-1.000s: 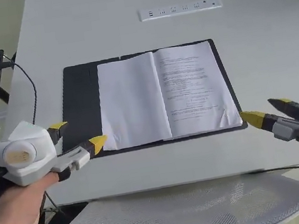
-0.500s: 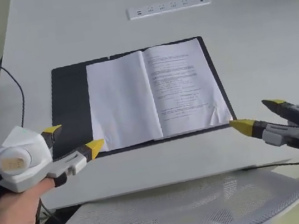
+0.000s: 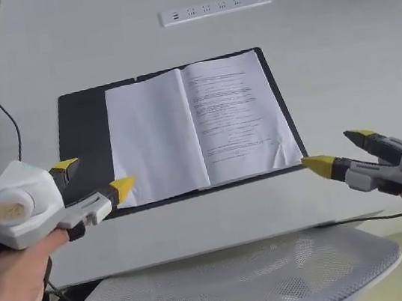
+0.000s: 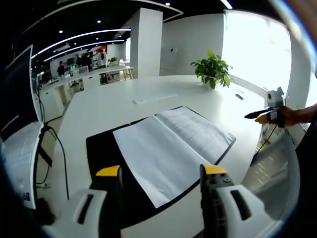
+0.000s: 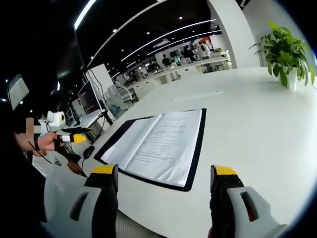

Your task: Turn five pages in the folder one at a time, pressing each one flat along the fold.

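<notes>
On the white table [image 3: 337, 47], close to its near edge, the black folder [image 3: 84, 138] lies open and flat. A printed right-hand page [image 3: 237, 111] and a blank left-hand page [image 3: 153, 135] meet at the fold [image 3: 196, 125]. The printed page's near outer corner [image 3: 291, 154] lifts a little, which looks the natural place to catch it. The right gripper [image 3: 339, 149] hovers just off that corner, jaws spread and empty, not touching paper. The left gripper [image 3: 94, 175] hangs over the folder's near left corner, likewise spread with nothing between its tips.

The main risk, judging from this, is in the pinch. The sheets sit in a stack (how many cannot be told), so hard tips closing on the raised corner could take two at once and spoil the count. They could also crease or tear the corner if they bite too deep. A page swung over fast could drag the folder towards the table edge and the chair [image 3: 228, 283] below, unless the left gripper steadies the cover. Pressing along the fold with a pointed tip might score the paper. The power strip [image 3: 215, 7] and cable [image 3: 8, 122] lie well apart from the work.
</notes>
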Demonstrator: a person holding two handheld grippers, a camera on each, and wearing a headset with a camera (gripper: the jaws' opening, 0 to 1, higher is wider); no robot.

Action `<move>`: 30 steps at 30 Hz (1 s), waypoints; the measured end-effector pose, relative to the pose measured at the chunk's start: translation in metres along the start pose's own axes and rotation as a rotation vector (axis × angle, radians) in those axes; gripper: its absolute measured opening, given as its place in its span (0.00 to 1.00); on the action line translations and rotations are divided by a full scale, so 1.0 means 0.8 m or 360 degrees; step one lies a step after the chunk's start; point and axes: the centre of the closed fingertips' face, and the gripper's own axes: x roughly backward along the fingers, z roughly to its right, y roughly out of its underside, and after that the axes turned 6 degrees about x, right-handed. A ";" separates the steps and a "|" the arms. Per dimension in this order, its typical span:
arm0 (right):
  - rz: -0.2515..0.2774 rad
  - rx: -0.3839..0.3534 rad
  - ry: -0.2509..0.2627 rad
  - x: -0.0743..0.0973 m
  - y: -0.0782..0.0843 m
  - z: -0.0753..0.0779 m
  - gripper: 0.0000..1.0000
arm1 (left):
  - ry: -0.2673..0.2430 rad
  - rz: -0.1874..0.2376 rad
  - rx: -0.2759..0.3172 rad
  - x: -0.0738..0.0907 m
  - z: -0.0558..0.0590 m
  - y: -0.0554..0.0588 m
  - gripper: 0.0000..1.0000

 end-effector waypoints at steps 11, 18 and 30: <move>0.0024 -0.0050 0.0011 0.005 0.002 0.004 0.73 | 0.0151 0.0015 -0.0068 -0.041 0.050 -0.029 0.60; 0.0029 -0.0059 0.0011 0.009 0.005 0.006 0.73 | 0.0269 -0.0016 -0.0133 -0.071 0.091 -0.033 0.59; 0.0045 -0.0094 0.0010 0.016 0.008 0.010 0.73 | 0.0478 -0.0055 -0.0218 -0.134 0.176 -0.043 0.58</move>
